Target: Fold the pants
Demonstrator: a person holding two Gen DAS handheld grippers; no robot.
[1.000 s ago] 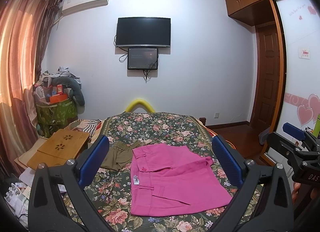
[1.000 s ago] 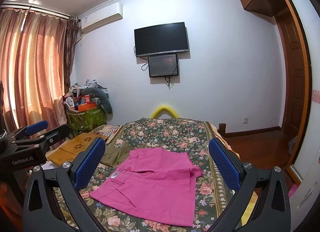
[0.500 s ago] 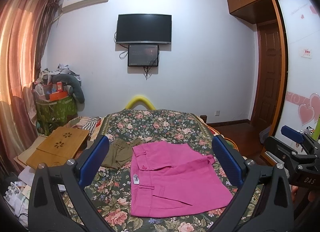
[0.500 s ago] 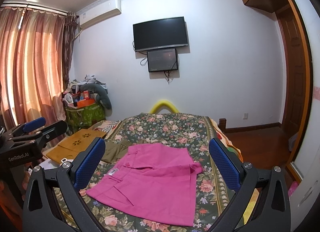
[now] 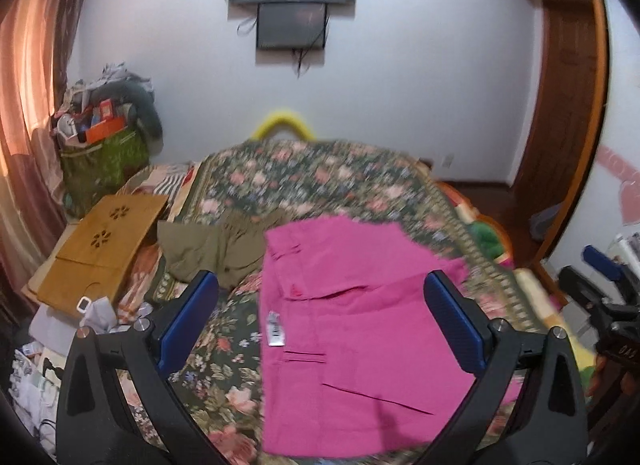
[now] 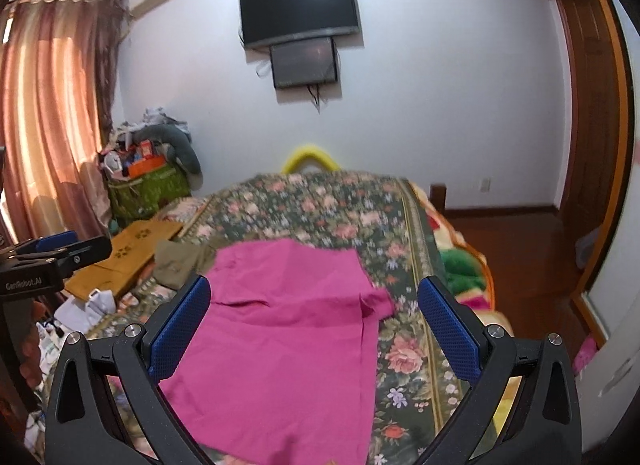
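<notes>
Pink pants [image 5: 352, 329] lie flat on the floral bedspread [image 5: 304, 181], waistband toward the far end, a white tag at their left edge. They also show in the right wrist view [image 6: 280, 329]. My left gripper [image 5: 320, 309] is open and empty, hovering above the pants' near half. My right gripper [image 6: 314, 313] is open and empty, also above the pants, over their right part. The right gripper shows at the right edge of the left wrist view [image 5: 604, 285], and the left gripper at the left edge of the right wrist view [image 6: 52, 257].
An olive garment [image 5: 208, 249] lies crumpled on the bed left of the pants. A wooden lap desk [image 5: 104, 241] and clutter sit left of the bed. A green basket [image 5: 100, 161] piled with things stands by the curtain. A wooden door [image 6: 592, 113] is at right.
Both grippers have tilted down and moved closer to the bed; the pants now fill more of each view. Both stay open and empty.
</notes>
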